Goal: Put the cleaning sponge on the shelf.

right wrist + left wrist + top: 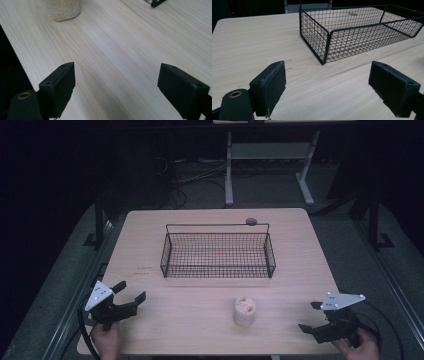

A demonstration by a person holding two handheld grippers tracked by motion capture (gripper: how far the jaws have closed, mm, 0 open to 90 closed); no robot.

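Left gripper (131, 291): held wide open over the surface's (150, 320) left front corner, nothing gripped.
Right gripper (309, 316): held wide open at the right front edge, nothing gripped.
Pale cylinder (244, 311): stood upright between both grippers, touched by neither.
Wire basket (218, 268): set behind the cylinder, mid-surface.

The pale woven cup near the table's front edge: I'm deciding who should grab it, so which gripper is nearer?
Right. The right gripper sits to the right of the cup, jaws open; the left gripper is farther off on the cup's left, near the wire basket.
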